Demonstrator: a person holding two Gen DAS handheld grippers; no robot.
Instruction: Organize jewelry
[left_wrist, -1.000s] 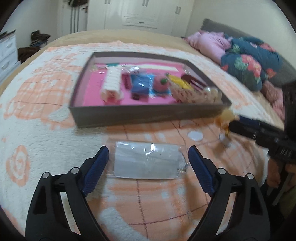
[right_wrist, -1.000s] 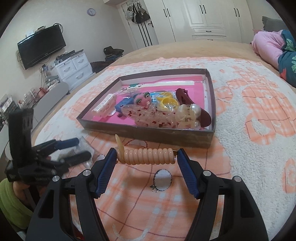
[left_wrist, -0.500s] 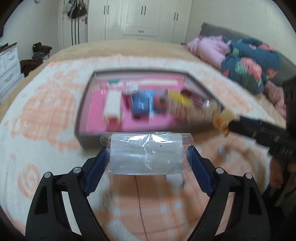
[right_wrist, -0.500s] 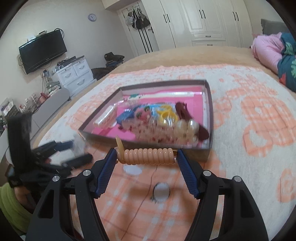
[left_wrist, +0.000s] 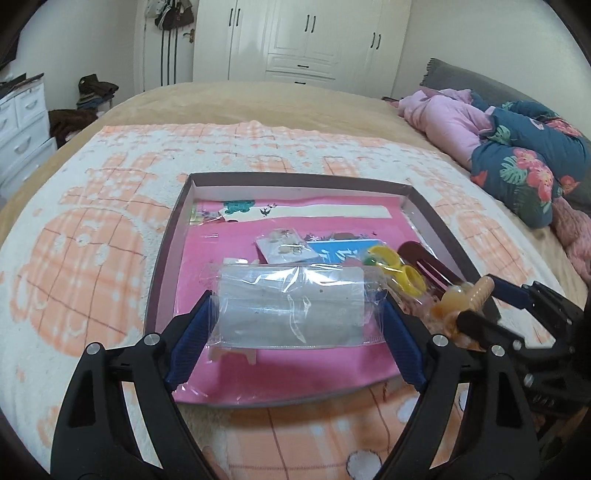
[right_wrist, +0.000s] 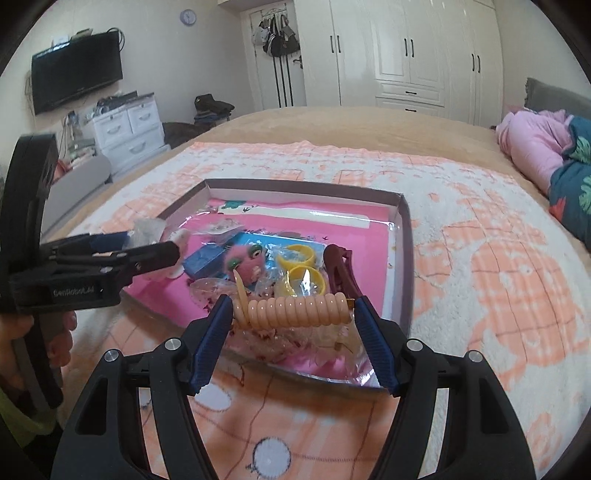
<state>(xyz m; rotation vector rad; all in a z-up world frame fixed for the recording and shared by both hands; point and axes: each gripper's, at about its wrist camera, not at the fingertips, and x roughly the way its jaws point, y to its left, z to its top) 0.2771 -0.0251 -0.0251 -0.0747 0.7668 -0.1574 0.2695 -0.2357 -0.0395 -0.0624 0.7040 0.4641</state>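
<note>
You are at the placing step with both pieces: your left gripper has its blue-padded fingers clenched on the ends of a clear plastic sleeve holding a pale grey card, and your right gripper is clamped end to end on a peach-coloured spiral coil hair tie. Both are held in the air above the shallow dark-walled cardboard box with a pink floor that sits on the peach-and-white fleece blanket spread over the bed. The sleeve hangs over the near, mostly bare stretch of pink lining, so your next move on that side looks simple: lower it flat and release. The coil hovers over the near right corner, which is already crowded with yellow plastic rings, a dark red claw clip and crinkled clear wrapping (a springy coil dropped on that pile may well roll), so ease it down low before you let go, or shift it toward open floor. Your left gripper points level across the box from its near edge, fingers horizontal. The right comes in beside it from the right, also level, the two tools near each other but apart; watch that they do not knock as you descend.
</note>
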